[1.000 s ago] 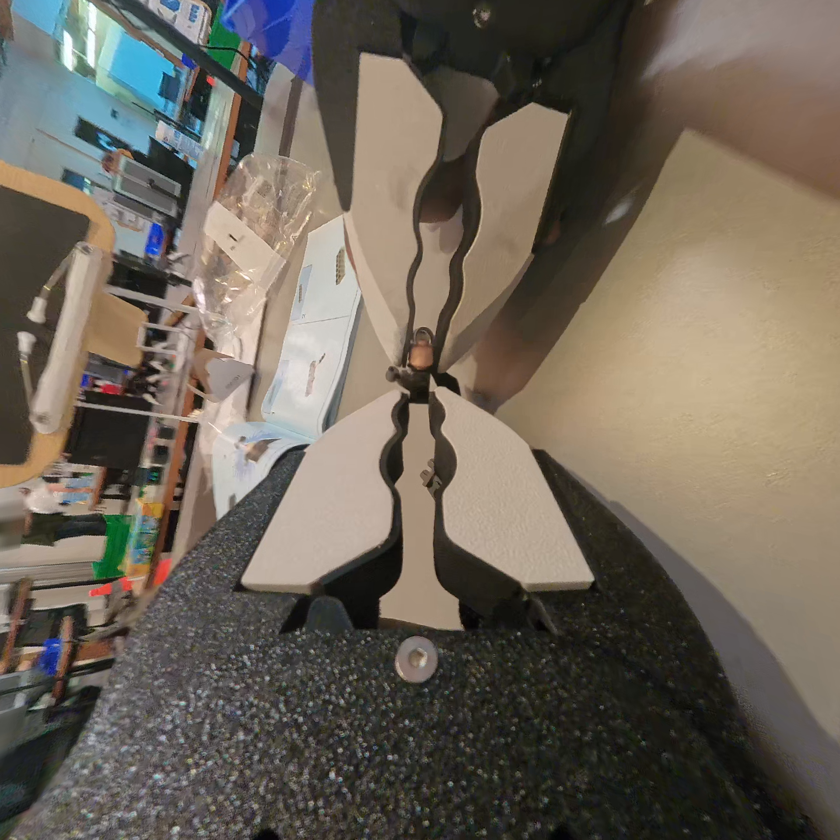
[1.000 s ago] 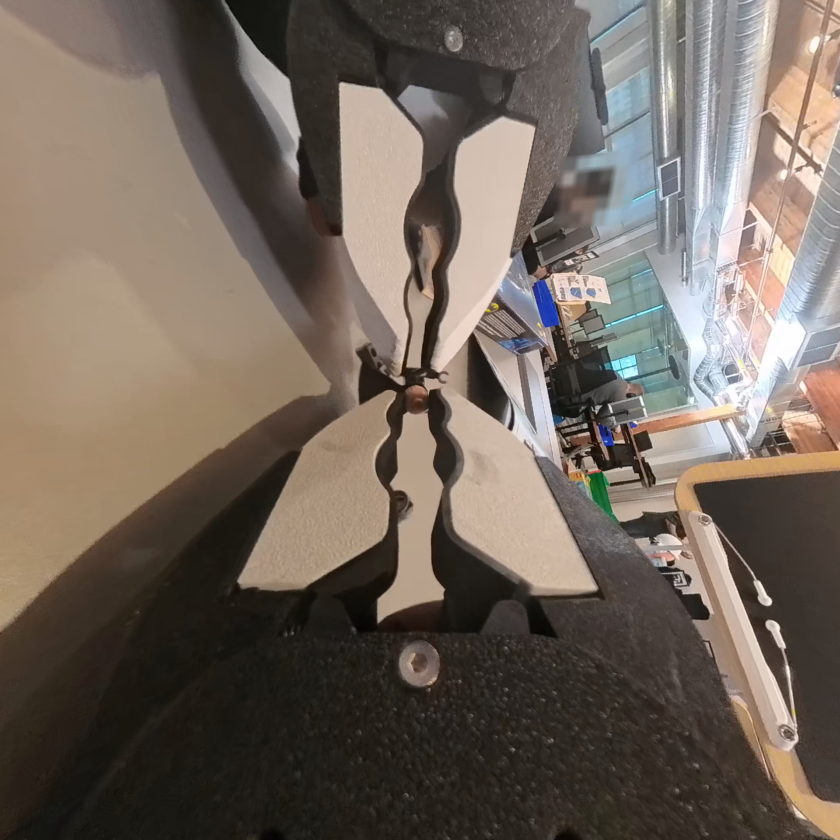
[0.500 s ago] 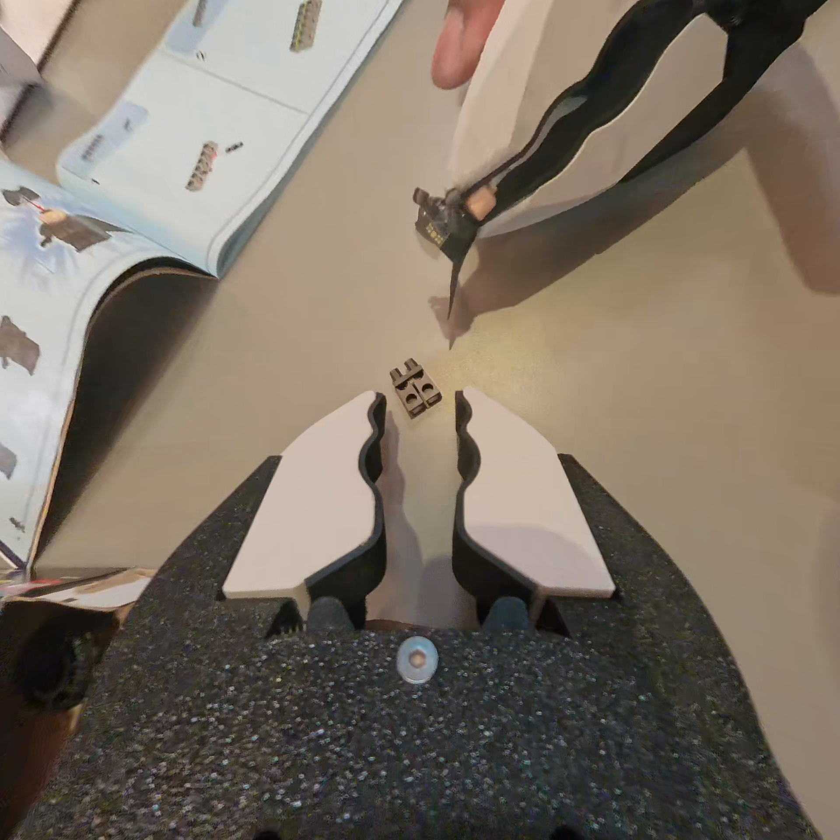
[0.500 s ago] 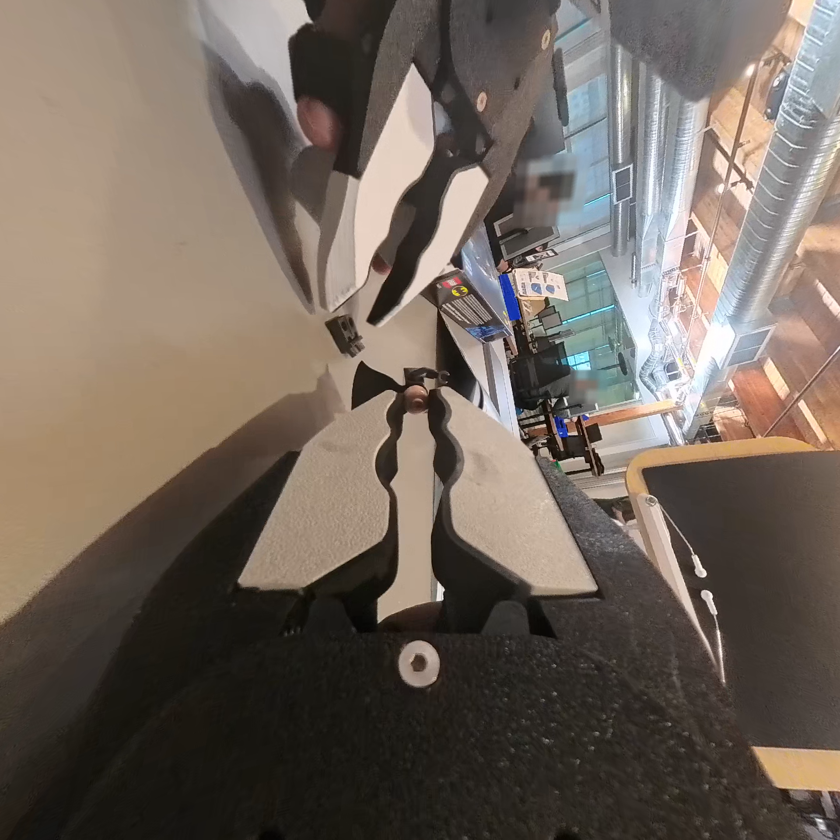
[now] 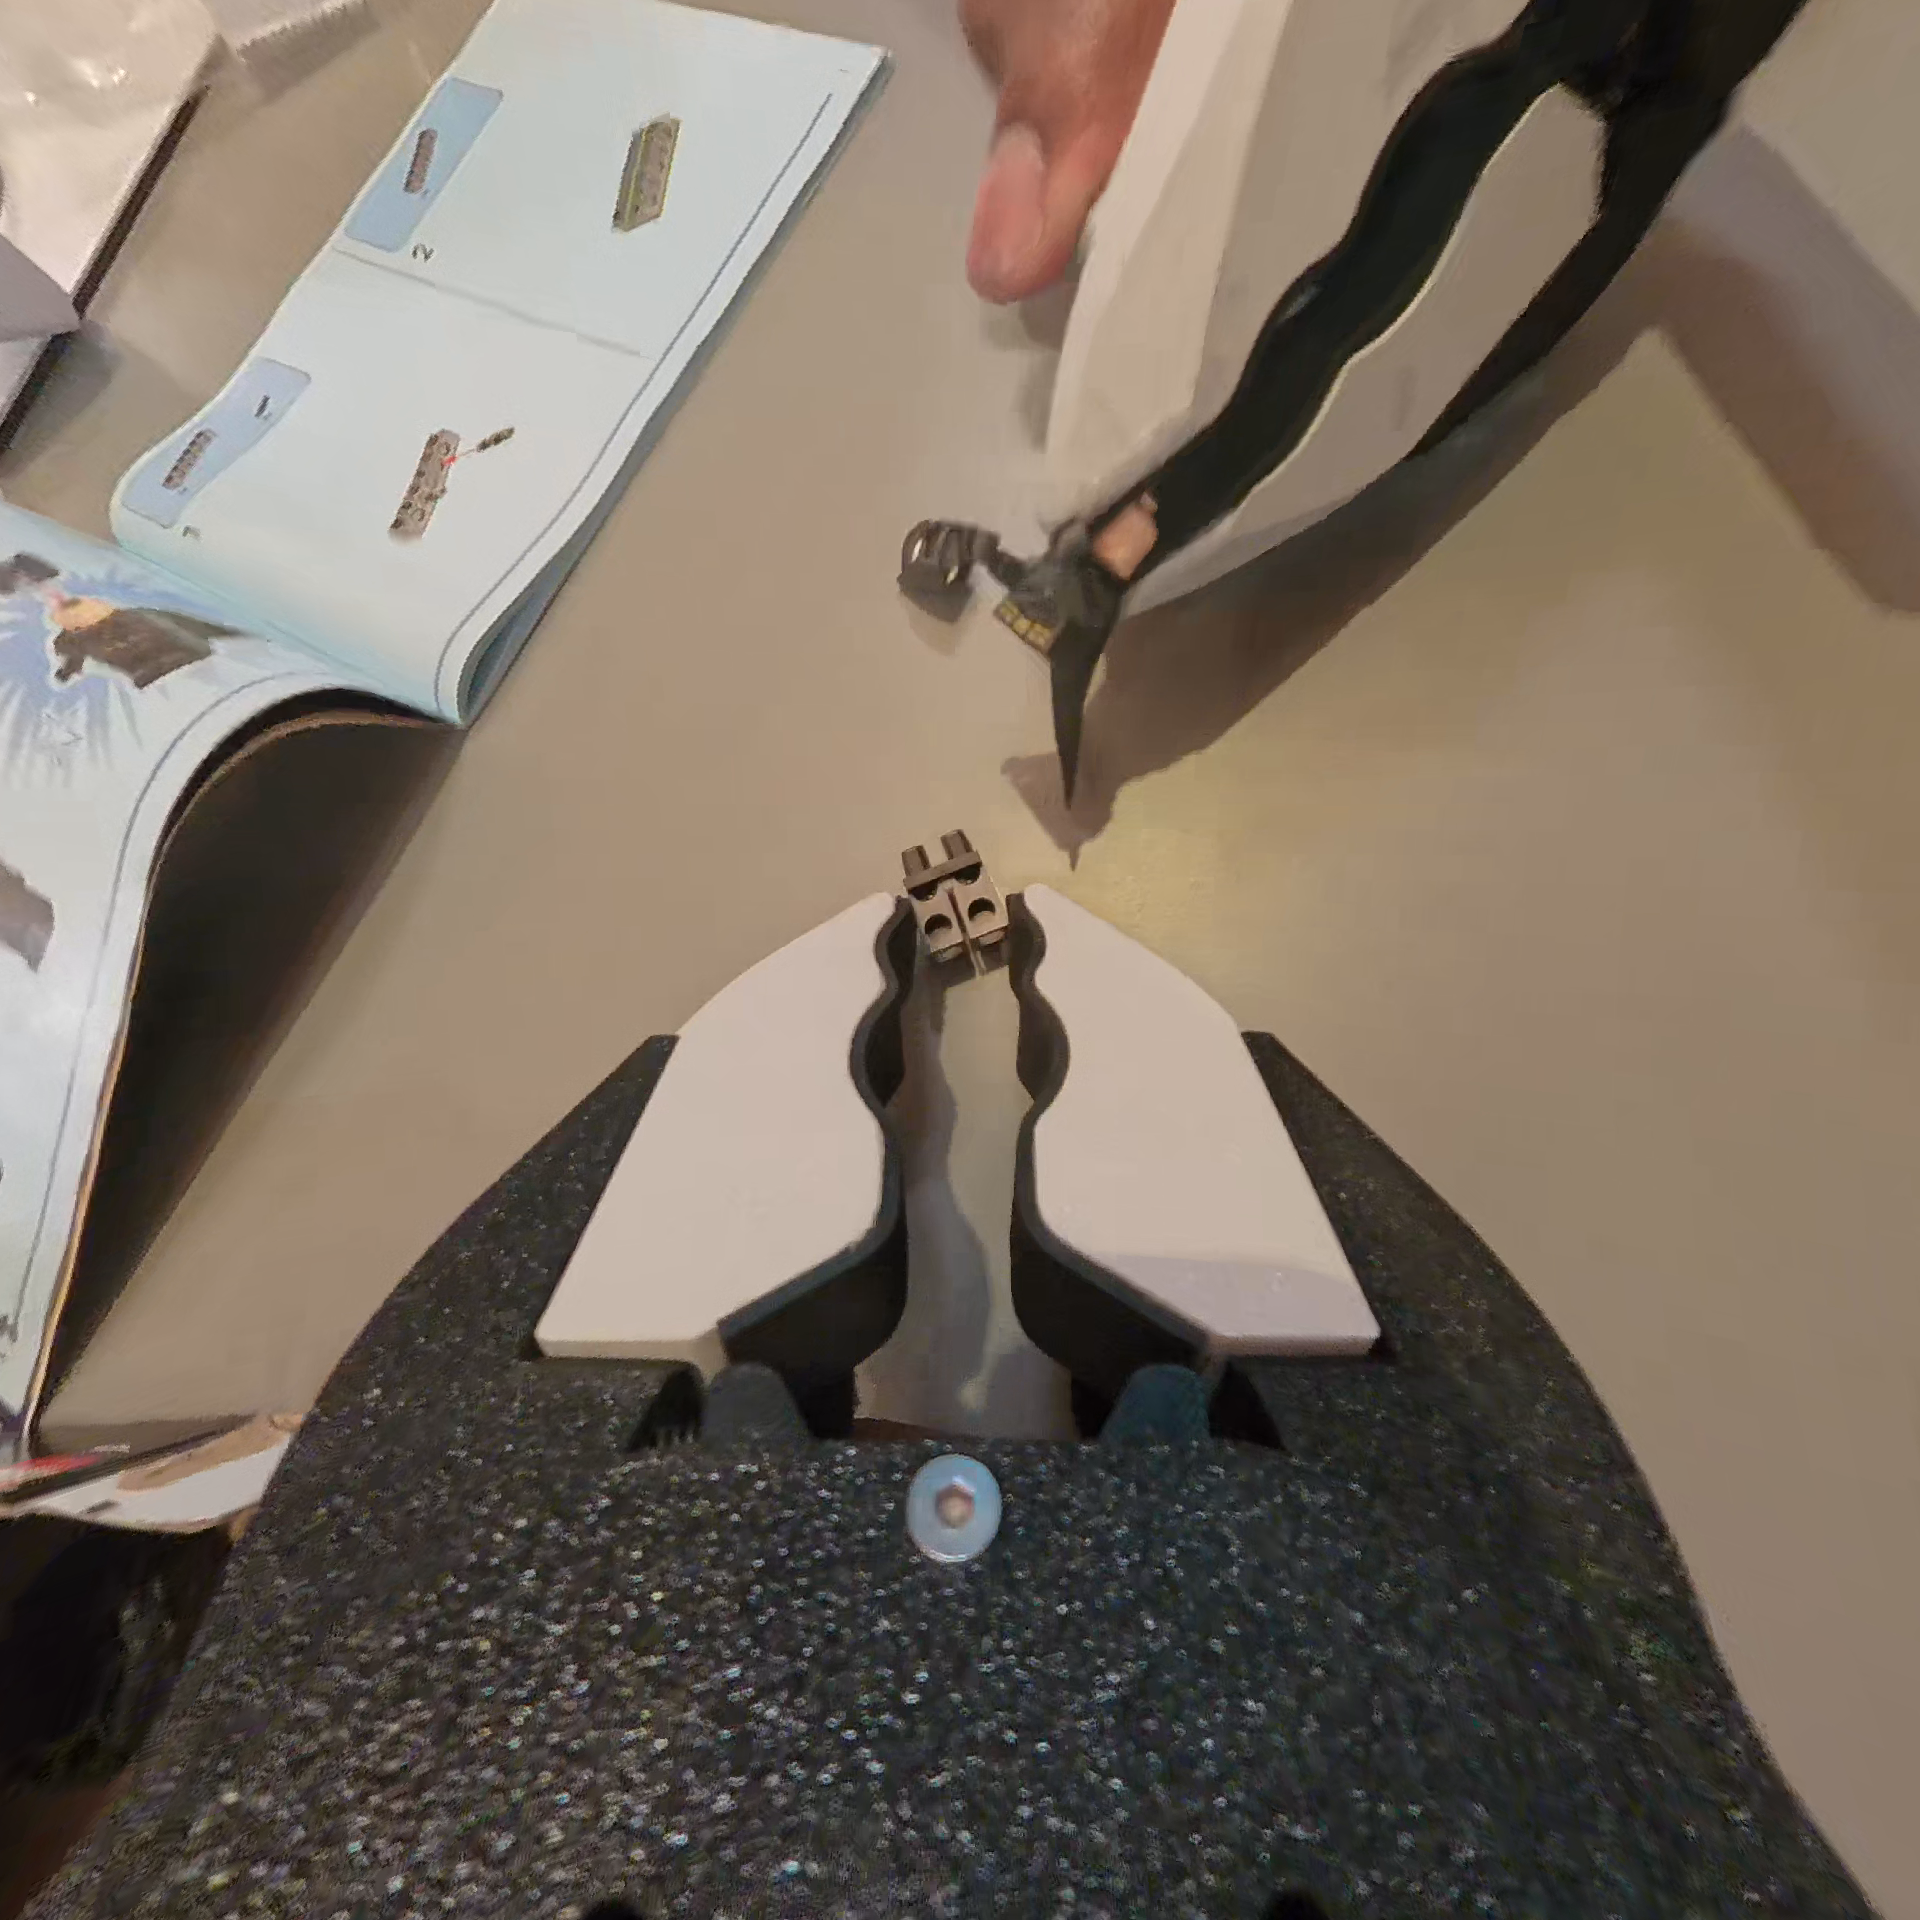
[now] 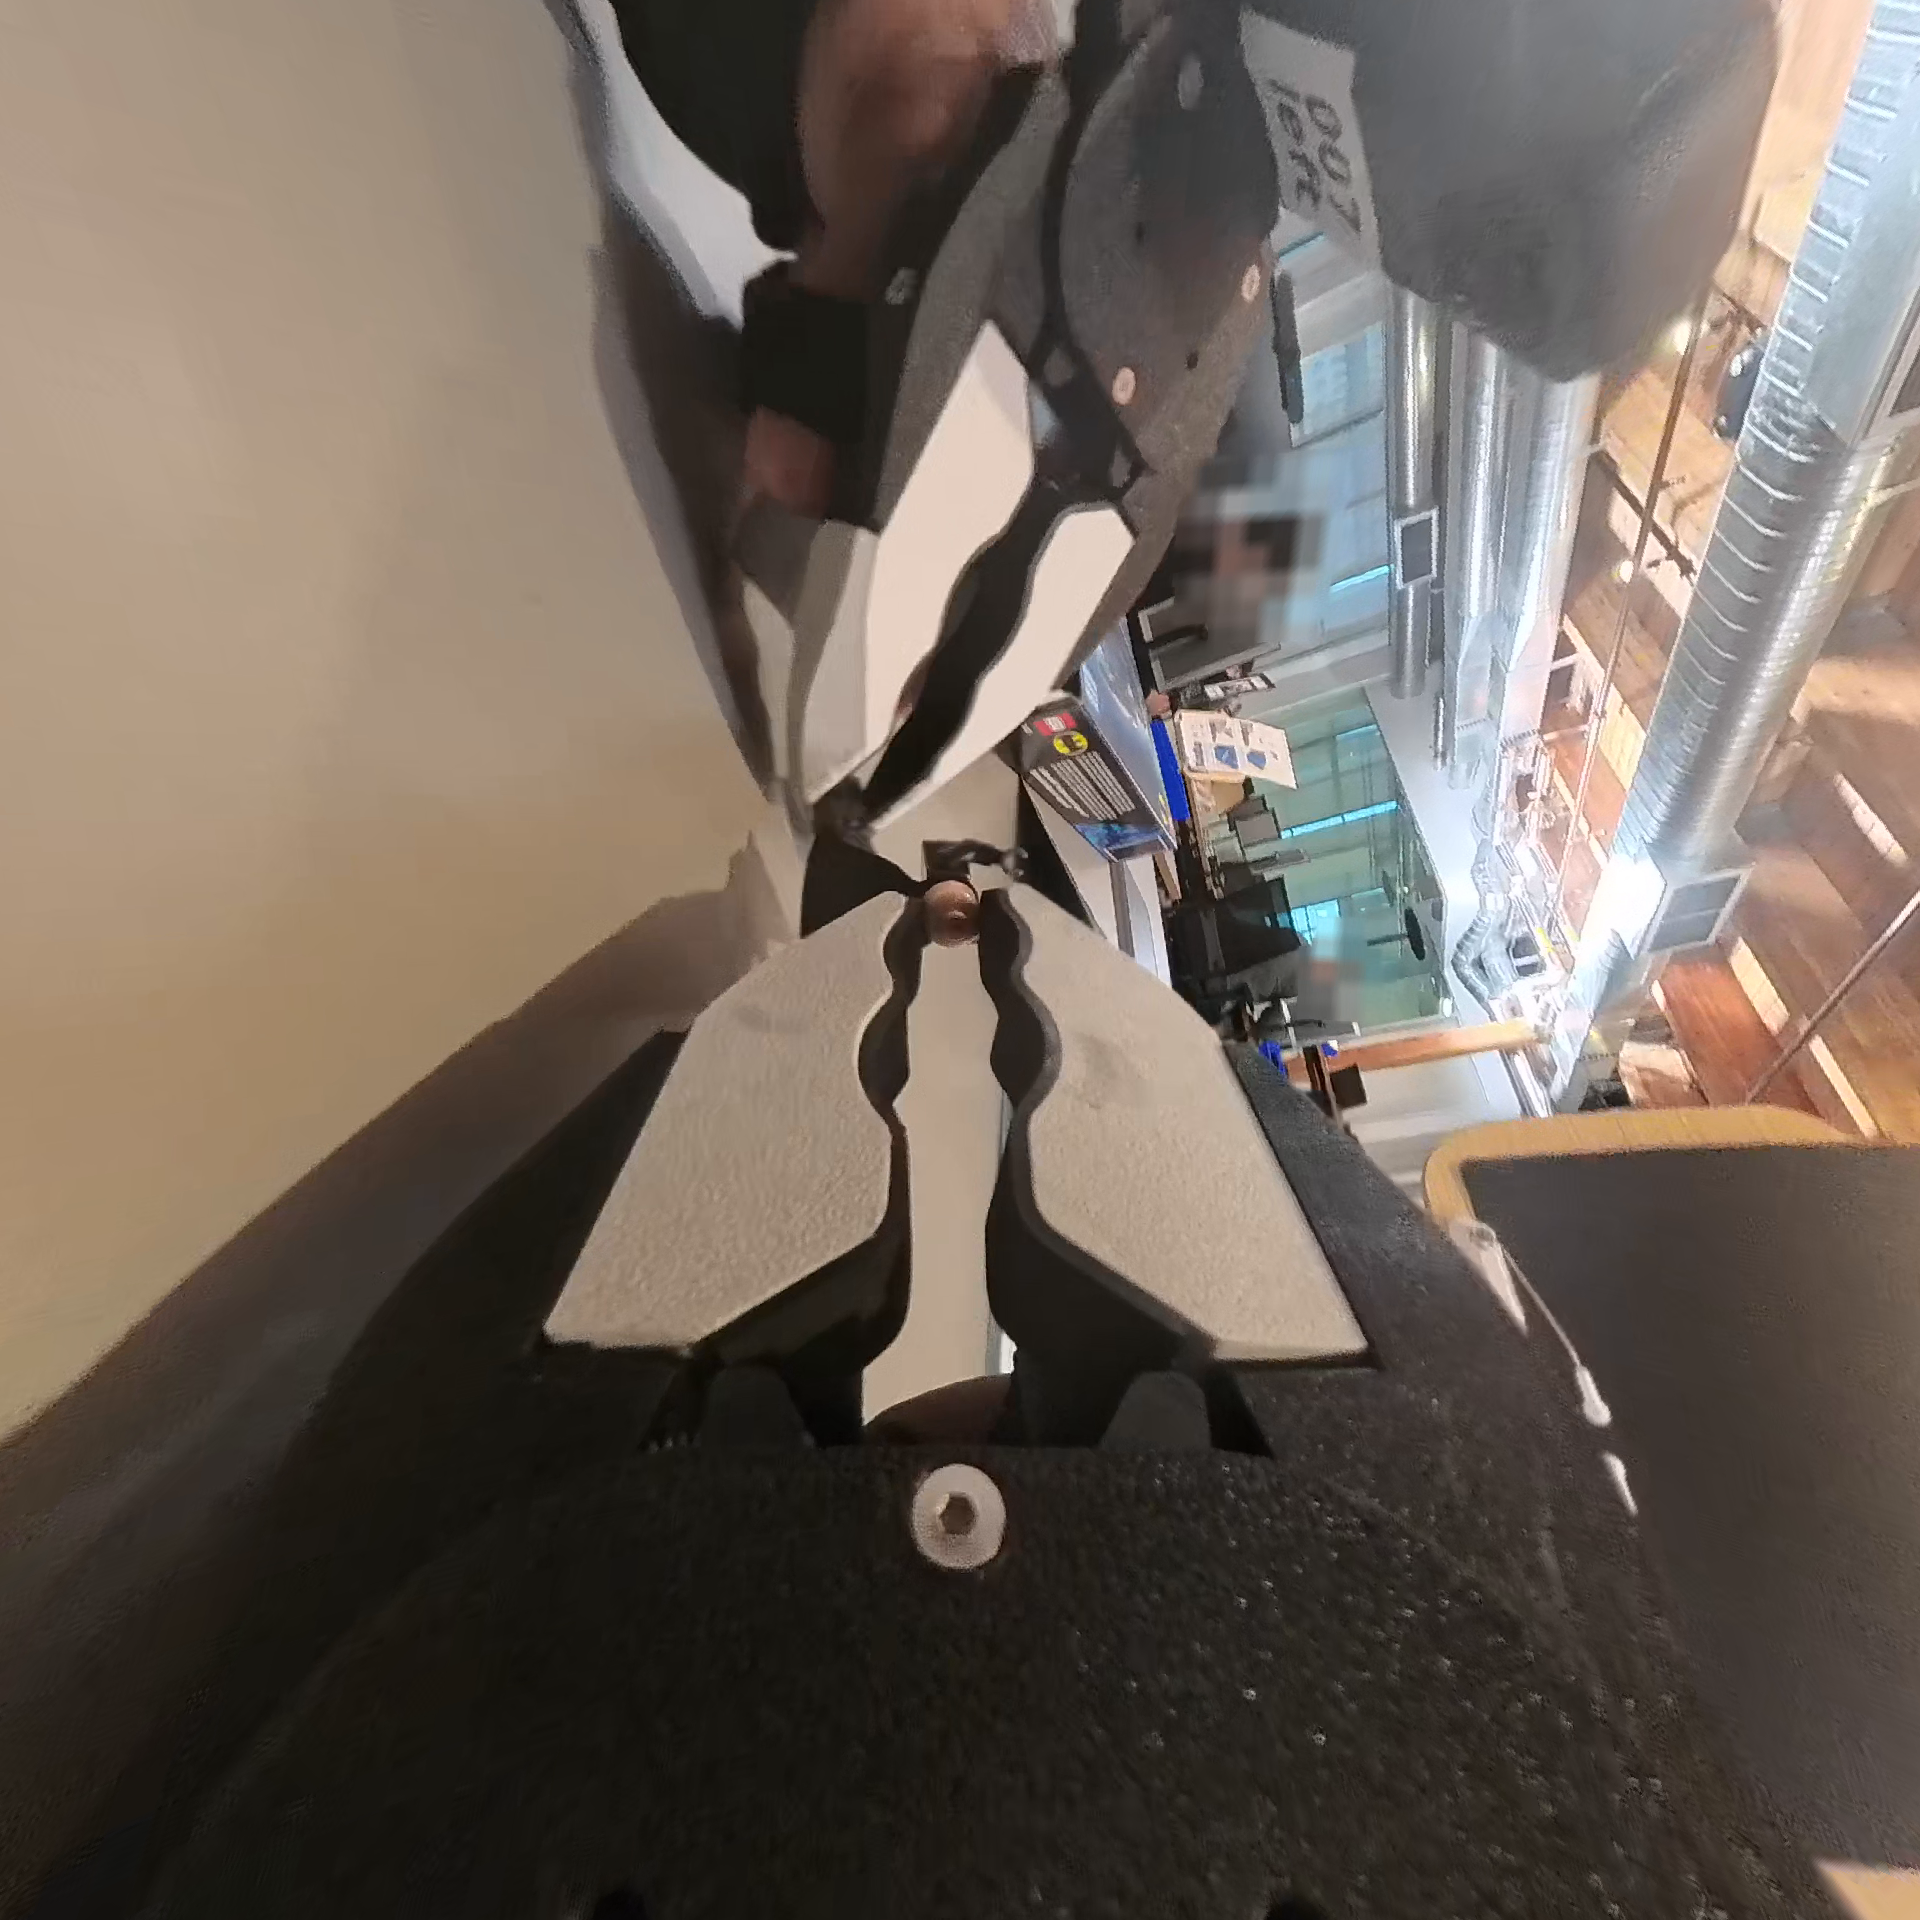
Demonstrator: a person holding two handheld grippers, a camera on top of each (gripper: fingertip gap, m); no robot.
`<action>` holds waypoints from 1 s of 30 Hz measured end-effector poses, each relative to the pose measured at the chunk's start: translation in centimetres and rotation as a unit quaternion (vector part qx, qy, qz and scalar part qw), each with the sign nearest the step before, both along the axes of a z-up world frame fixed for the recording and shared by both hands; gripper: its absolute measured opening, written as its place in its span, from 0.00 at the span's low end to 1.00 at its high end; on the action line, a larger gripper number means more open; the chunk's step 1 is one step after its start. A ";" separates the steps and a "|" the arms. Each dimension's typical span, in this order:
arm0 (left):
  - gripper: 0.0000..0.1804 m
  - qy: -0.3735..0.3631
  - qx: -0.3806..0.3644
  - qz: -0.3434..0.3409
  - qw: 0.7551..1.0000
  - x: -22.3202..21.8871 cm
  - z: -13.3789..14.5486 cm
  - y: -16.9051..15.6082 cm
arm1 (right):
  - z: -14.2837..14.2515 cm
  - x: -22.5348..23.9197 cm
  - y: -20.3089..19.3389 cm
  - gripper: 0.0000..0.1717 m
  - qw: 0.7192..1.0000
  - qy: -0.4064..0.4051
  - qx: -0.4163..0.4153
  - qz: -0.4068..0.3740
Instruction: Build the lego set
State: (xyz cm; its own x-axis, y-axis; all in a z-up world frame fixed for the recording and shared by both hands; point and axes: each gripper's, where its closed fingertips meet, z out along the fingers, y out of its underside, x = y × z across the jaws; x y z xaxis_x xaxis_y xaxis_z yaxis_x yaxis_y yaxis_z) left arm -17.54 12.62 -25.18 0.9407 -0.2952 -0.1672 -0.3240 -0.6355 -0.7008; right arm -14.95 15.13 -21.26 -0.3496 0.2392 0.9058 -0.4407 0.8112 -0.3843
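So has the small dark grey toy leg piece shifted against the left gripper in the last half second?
Yes. The small dark grey toy leg piece lay on the beige table ahead of the left gripper; the fingertips now flank it.

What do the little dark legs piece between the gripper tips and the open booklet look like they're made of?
Legs piece: likely moulded hard plastic, dark grey-brown, matte; crisp edges and round holes. Booklet: paper, pale blue printed pages with a slight sheen, curling at the fold.
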 end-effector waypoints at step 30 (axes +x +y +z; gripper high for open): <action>0.09 -0.164 0.015 -0.252 0.954 8.5 2.6 -3.5 | 0.2 6.4 -4.6 0.06 0.983 -0.001 0.002 0.183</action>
